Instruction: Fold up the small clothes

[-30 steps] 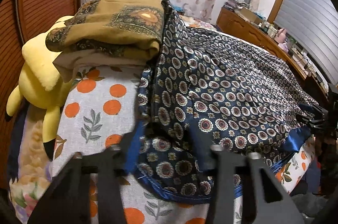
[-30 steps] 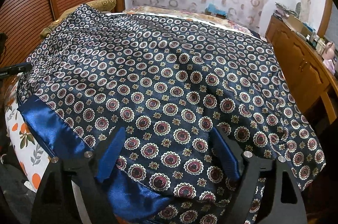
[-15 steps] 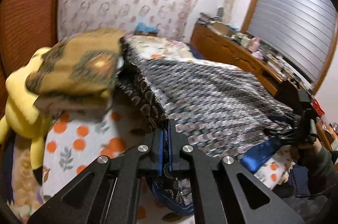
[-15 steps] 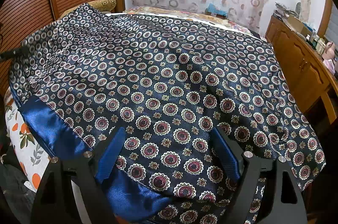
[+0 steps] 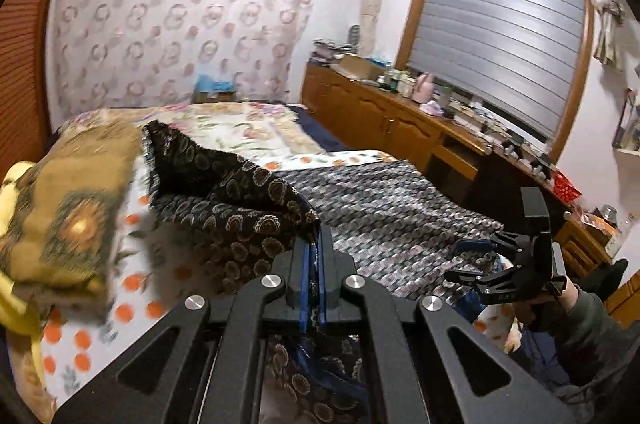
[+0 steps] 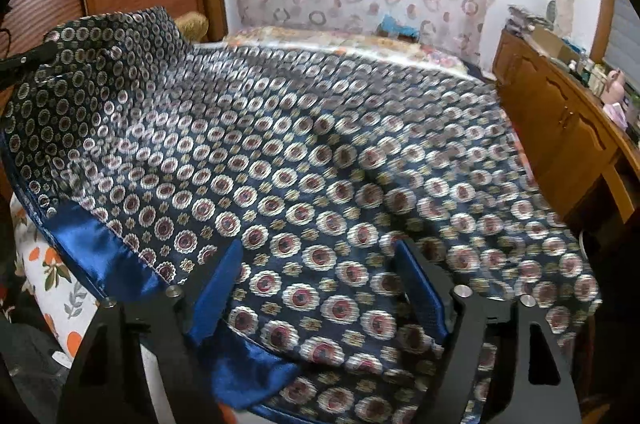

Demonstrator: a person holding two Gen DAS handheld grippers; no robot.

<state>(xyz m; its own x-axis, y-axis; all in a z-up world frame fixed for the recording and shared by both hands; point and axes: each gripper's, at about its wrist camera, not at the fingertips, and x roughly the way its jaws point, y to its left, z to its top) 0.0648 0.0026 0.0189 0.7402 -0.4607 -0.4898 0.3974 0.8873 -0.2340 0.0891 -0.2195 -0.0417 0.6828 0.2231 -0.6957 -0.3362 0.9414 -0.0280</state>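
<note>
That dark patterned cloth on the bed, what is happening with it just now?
A person is folding the navy patterned cloth with a gripper in each hand. The left gripper is shut on one edge of the cloth and holds that corner lifted off the bed. The right gripper is open over the near blue-trimmed edge; its jaws have just been closing, but the pads do not yet press the fabric. A folded brown cloth lies beside.

Our left gripper [image 5: 313, 288] now pinches the scarf [image 6: 320, 160] edge — lifting that corner off the bed [image 5: 256, 128]; right gripper [image 6: 320, 288] jaws have just been narrowing.
</note>
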